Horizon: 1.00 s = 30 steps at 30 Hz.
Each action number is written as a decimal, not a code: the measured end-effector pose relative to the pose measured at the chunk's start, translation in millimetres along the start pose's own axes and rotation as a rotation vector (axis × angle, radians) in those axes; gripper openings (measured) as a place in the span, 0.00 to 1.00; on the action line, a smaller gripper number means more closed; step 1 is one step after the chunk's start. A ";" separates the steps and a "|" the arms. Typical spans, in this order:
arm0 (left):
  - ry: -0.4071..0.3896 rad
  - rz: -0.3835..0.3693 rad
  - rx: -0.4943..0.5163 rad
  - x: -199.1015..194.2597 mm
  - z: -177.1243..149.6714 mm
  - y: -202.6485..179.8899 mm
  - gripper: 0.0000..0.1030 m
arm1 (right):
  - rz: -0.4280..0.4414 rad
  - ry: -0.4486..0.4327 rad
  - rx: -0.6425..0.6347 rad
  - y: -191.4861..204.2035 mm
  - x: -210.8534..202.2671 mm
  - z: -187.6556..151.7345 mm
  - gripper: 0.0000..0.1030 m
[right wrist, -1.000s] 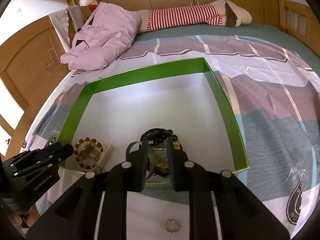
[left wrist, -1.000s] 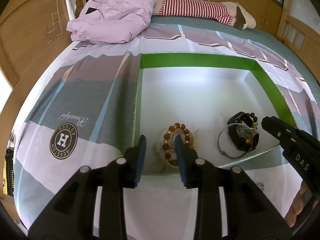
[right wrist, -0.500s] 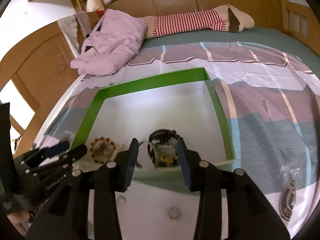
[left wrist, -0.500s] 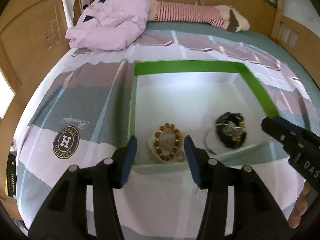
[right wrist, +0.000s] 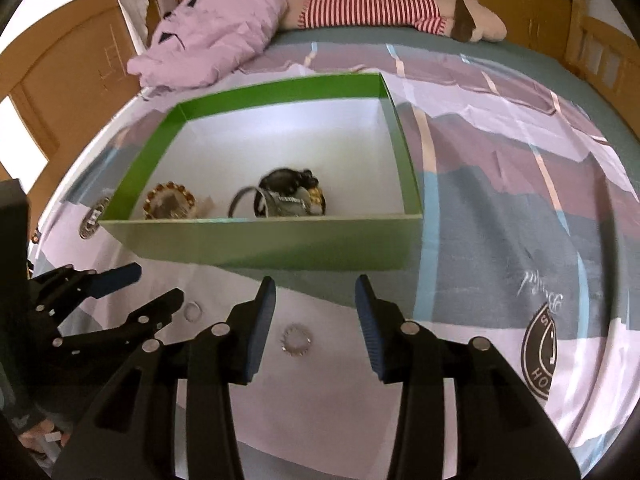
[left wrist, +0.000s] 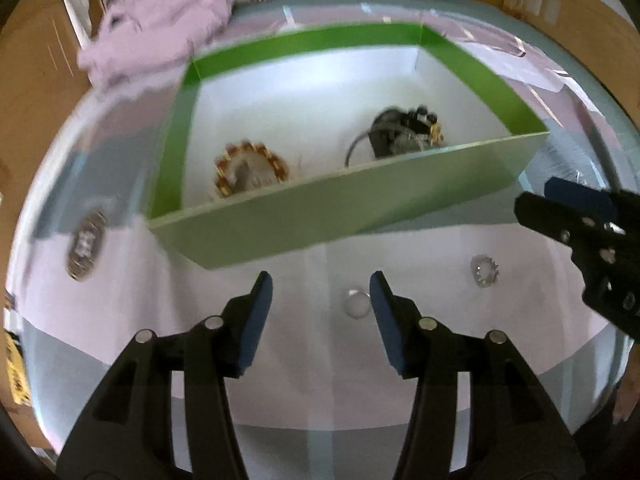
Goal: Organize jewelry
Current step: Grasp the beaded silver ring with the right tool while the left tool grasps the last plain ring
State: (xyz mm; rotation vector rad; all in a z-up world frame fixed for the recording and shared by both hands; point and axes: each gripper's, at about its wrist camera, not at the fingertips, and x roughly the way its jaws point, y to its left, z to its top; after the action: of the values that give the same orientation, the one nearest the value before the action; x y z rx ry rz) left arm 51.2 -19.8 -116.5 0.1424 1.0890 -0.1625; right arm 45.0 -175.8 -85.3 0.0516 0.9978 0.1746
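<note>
- Both my hand-held grippers are spread wide with nothing in them: left hand-held gripper [left wrist: 321, 294], right hand-held gripper [right wrist: 316, 300].
- Two rings lie loose on the bed sheet [right wrist: 500, 208], just in front of the green box [right wrist: 264, 246].
- The plain ring [left wrist: 357, 304] sits by my left fingertips; the toothed ring [right wrist: 296, 340] lies between my right ones.
- I'd guess they're featherlight, hard and slick, and the soft sheet gives, so pinch across the rim.
- Beaded bracelet [right wrist: 170, 200] and watch bundle [right wrist: 290, 198] are in the box.
</note>
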 end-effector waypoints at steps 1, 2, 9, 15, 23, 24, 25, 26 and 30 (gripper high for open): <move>0.015 -0.005 -0.008 5.0 0.1 2.9 0.49 | -0.006 0.017 -0.008 0.4 2.9 -0.6 0.45; 0.035 -0.004 -0.018 10.6 -0.3 5.2 0.46 | -0.015 0.037 -0.021 2.2 7.3 -2.2 0.45; 0.078 0.041 -0.051 20.5 -2.5 17.0 0.25 | -0.030 0.143 -0.093 16.1 30.8 -19.6 0.45; 0.080 0.055 -0.049 20.8 -2.7 15.4 0.24 | -0.077 0.163 -0.183 32.8 45.3 -31.2 0.34; 0.077 0.066 -0.033 19.2 -2.0 14.6 0.24 | -0.061 0.145 -0.182 37.3 42.4 -27.5 0.20; 0.077 0.063 -0.035 18.6 -2.4 16.6 0.24 | -0.059 0.139 -0.169 34.7 40.6 -25.6 0.20; 0.073 0.053 -0.040 16.9 -1.9 16.9 0.24 | -0.060 0.135 -0.163 31.5 40.3 -22.4 0.20; 0.065 0.038 -0.043 14.7 -1.4 16.9 0.24 | -0.065 0.129 -0.154 28.7 38.5 -20.2 0.20; 0.042 -0.036 -0.028 8.8 0.1 8.3 0.35 | -0.085 0.140 -0.109 18.9 38.7 -16.8 0.20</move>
State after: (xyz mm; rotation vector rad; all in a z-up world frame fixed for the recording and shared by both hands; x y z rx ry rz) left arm 56.9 -12.2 -124.0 0.1014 1.1352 -0.1774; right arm 49.0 -151.2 -124.2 -0.1031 1.1260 0.1561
